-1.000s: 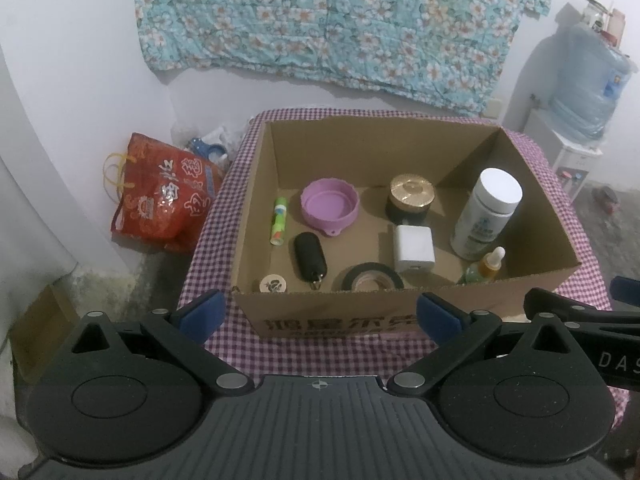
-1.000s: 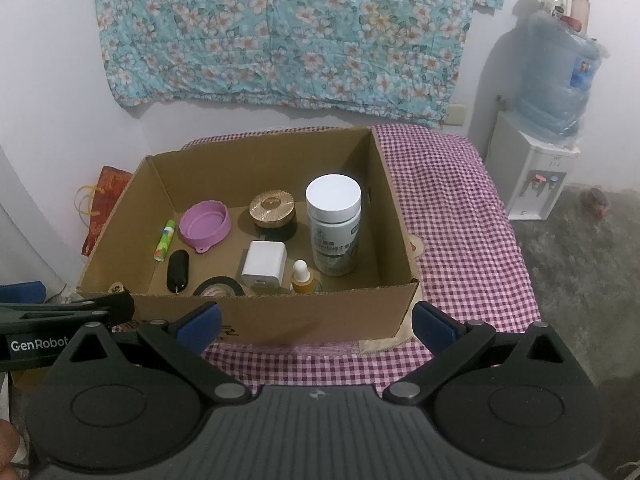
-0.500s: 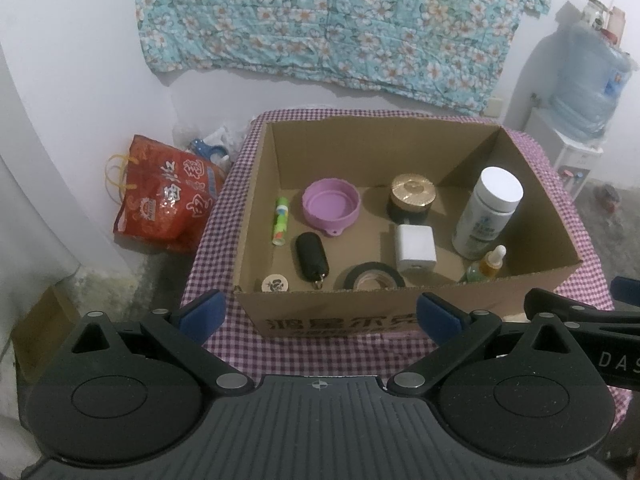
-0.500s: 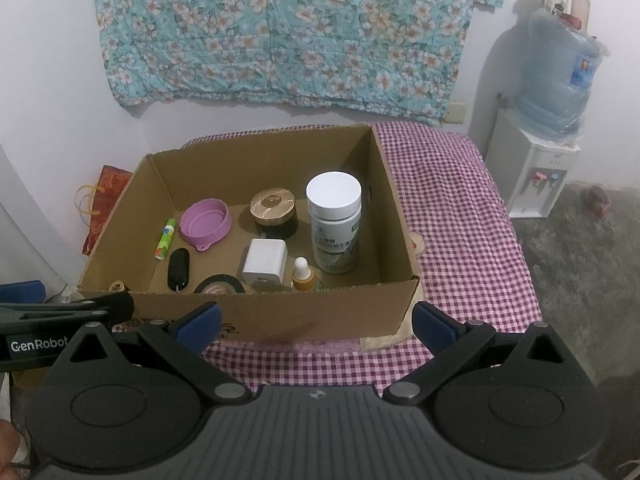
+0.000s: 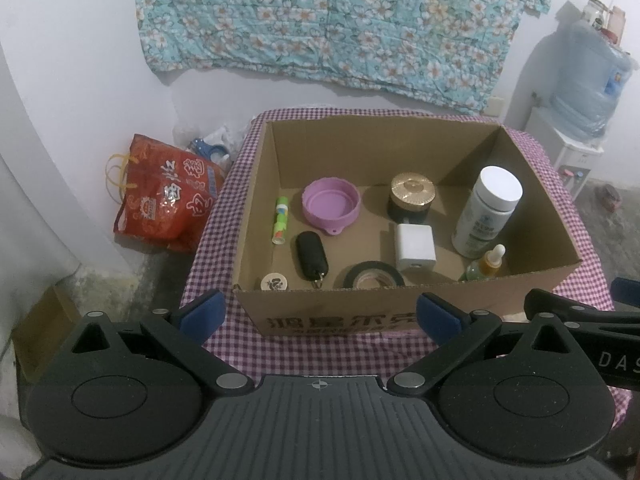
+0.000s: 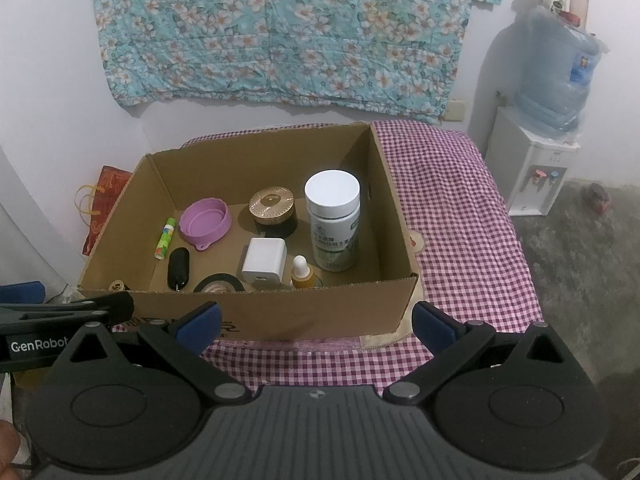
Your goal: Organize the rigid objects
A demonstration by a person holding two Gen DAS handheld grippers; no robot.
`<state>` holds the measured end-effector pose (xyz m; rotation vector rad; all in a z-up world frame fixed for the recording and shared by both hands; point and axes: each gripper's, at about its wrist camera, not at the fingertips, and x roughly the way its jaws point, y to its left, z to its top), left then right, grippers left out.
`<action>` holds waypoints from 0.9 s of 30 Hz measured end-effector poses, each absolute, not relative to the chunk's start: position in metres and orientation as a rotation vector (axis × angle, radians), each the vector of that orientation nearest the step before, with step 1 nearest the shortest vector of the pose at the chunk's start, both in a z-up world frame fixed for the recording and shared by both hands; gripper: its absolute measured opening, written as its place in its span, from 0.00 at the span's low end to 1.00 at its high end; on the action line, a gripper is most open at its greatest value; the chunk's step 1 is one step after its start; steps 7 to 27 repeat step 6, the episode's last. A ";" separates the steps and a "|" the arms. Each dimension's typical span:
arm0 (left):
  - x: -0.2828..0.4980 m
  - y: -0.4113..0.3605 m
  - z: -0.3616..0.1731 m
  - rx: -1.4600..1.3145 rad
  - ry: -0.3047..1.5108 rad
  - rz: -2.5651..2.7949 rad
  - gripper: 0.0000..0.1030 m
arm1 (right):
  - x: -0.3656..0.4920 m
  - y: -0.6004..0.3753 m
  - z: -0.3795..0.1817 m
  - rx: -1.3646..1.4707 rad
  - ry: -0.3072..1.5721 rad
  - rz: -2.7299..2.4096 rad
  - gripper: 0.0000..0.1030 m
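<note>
A cardboard box sits open-topped on a counter covered with a purple checked cloth, its left part filling most of the cloth's width while the right part of the cloth lies bare. All the small things lie inside the box. Along the left wall rests a green stick, with a purple cup just beside it toward the back. A gold-lidded jar stands at the back, near the middle. In front of it sits a white charger, and in front of that a roll of black tape lies flat against the near wall. A black key fob lies between the stick and the tape, and a small round tin sits in the near left corner. A tall white bottle stands upright toward the right wall, with a small dropper bottle just in front of it.

Both grippers hover outside the box, at its near side. The left gripper has its blue-tipped fingers spread wide apart with nothing between them. The right gripper is likewise spread wide and empty. Each gripper's edge shows at the side of the other's view.

A floral cloth hangs on the wall behind. A red bag sits on the floor to the left, and a water dispenser stands to the right.
</note>
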<state>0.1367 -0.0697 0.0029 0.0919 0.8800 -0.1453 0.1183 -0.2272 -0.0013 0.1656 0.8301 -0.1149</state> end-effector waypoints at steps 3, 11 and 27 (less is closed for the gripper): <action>0.136 -0.069 0.002 0.093 0.879 -0.146 0.99 | 0.118 -0.227 -0.001 0.165 0.831 -0.115 1.00; 0.136 -0.069 0.002 0.096 0.879 -0.143 0.99 | 0.118 -0.228 -0.001 0.166 0.832 -0.114 1.00; 0.136 -0.069 0.002 0.096 0.879 -0.143 0.99 | 0.118 -0.228 -0.001 0.166 0.832 -0.114 1.00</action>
